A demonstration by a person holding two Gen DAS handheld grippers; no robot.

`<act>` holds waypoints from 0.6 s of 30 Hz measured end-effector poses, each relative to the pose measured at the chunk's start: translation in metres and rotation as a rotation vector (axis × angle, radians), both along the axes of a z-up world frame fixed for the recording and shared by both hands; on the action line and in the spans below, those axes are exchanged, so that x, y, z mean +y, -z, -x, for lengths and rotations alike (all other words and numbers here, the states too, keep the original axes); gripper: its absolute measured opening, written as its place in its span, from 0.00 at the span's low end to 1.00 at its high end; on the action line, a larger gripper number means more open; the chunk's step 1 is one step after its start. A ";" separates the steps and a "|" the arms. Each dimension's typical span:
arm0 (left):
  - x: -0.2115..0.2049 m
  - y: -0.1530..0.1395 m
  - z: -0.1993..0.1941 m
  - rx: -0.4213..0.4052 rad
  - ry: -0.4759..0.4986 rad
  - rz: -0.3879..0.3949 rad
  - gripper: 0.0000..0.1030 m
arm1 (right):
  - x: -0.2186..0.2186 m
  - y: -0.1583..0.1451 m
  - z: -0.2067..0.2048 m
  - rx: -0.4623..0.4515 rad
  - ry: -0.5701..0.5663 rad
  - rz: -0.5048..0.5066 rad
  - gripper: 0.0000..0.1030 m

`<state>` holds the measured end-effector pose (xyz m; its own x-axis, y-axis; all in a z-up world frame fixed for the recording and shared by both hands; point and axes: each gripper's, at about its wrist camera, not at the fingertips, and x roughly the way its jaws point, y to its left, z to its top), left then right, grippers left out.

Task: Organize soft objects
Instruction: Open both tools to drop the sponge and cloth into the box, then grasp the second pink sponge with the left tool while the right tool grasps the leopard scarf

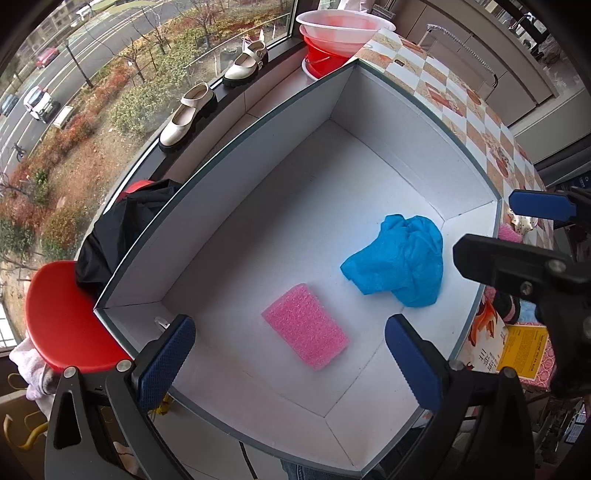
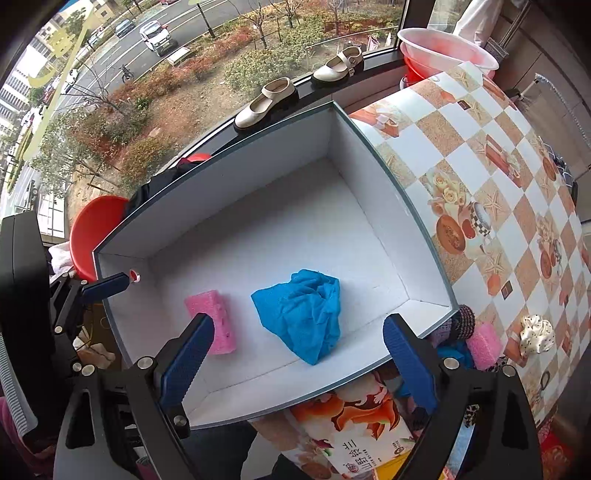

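Note:
A large white box (image 1: 413, 122) (image 2: 369, 158) sits on the table's left side. Inside lie a pink sponge (image 1: 306, 325) (image 2: 216, 319) and a crumpled blue cloth (image 1: 400, 264) (image 2: 303, 314). My left gripper (image 1: 290, 362) is open and empty above the box's near left end, over the sponge. My right gripper (image 2: 297, 362) is open and empty above the box's near edge; it also shows in the left wrist view (image 1: 517, 236). Outside the box's near right corner lie a second pink sponge (image 2: 484, 343), dark knitted items (image 2: 456, 326) and a white dotted scrunchie (image 2: 537, 332).
The table has a checkered patterned cloth (image 2: 498, 184). A printed carton (image 2: 354, 435) lies at the near edge. A red chair (image 1: 62, 314) with black fabric (image 1: 122, 236) stands left of the box. Shoes (image 1: 188, 118) sit on the windowsill, basins (image 1: 340, 33) behind.

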<state>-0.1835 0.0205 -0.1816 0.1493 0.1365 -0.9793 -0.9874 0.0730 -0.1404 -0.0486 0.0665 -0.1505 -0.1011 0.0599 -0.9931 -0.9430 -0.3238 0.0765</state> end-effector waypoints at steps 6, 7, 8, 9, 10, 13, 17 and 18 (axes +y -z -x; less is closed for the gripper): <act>0.001 -0.006 -0.006 0.010 0.016 0.002 1.00 | 0.000 -0.013 -0.005 -0.015 0.003 -0.052 1.00; 0.000 -0.009 -0.005 0.009 0.021 0.001 1.00 | 0.000 -0.015 -0.006 -0.012 0.009 -0.054 1.00; 0.000 -0.011 -0.006 0.007 0.026 0.001 1.00 | 0.000 -0.016 -0.008 -0.009 0.015 -0.054 1.00; 0.001 -0.013 -0.008 0.004 0.031 0.002 1.00 | 0.000 -0.018 -0.010 -0.006 0.021 -0.054 1.00; 0.004 -0.015 -0.011 0.001 0.036 0.002 1.00 | 0.000 -0.019 -0.013 -0.002 0.028 -0.055 1.00; 0.010 -0.023 -0.021 -0.007 0.066 -0.001 1.00 | 0.001 -0.024 -0.027 0.017 0.061 -0.053 1.00; 0.021 -0.037 -0.045 -0.025 0.135 -0.001 1.00 | 0.002 -0.036 -0.059 0.067 0.144 -0.040 1.00; 0.024 -0.041 -0.054 -0.029 0.159 -0.002 1.00 | 0.001 -0.040 -0.069 0.081 0.169 -0.038 1.00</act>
